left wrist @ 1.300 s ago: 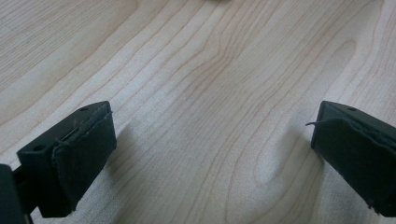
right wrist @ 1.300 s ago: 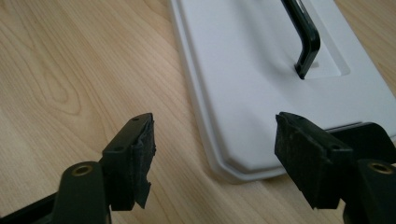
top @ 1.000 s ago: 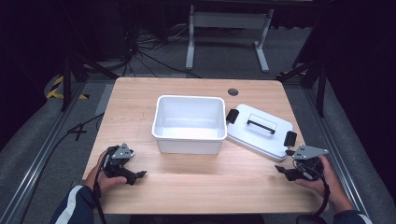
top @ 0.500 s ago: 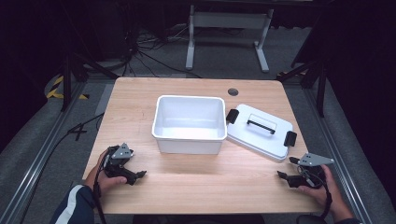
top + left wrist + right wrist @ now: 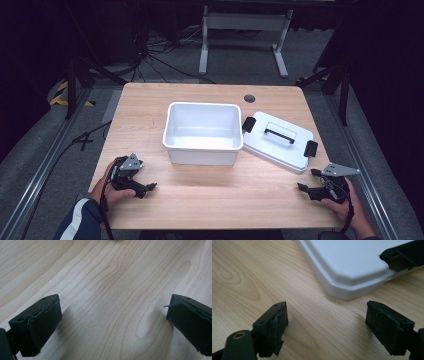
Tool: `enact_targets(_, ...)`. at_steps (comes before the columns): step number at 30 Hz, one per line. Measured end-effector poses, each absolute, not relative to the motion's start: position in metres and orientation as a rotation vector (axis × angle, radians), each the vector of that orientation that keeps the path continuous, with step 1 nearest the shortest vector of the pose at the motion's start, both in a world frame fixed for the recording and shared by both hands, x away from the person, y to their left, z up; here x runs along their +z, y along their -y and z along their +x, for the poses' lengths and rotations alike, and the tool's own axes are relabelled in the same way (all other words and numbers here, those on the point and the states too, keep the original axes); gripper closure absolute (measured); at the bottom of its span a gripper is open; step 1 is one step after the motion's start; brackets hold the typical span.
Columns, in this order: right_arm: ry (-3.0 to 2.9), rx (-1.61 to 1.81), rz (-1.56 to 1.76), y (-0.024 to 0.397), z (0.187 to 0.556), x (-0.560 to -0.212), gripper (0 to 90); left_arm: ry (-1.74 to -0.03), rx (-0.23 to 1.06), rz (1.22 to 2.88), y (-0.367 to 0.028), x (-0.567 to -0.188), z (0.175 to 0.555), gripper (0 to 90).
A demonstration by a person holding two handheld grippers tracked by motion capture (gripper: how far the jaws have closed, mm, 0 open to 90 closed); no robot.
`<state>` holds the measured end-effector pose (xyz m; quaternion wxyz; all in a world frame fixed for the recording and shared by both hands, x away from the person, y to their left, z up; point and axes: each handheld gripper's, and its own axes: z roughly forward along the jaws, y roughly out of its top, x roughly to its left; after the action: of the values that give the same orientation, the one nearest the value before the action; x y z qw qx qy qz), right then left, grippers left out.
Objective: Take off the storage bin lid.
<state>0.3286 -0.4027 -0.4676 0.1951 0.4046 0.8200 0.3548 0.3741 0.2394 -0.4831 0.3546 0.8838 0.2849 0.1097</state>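
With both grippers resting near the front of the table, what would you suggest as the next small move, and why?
Probably ease the right gripper forward toward the near corner of the white lid. Its jaws stand open with only bare wood between them, and the lid lies just ahead, off the empty white bin and beside it. The left gripper is open too, but farther from both.
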Motion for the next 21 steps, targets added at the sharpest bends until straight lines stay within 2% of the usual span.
enact_targets(21,-2.287,0.988,1.148,0.4029,0.3284,-0.4676,18.0,-0.746,0.278,2.284,-0.2386,-0.4828,0.3743,0.2)
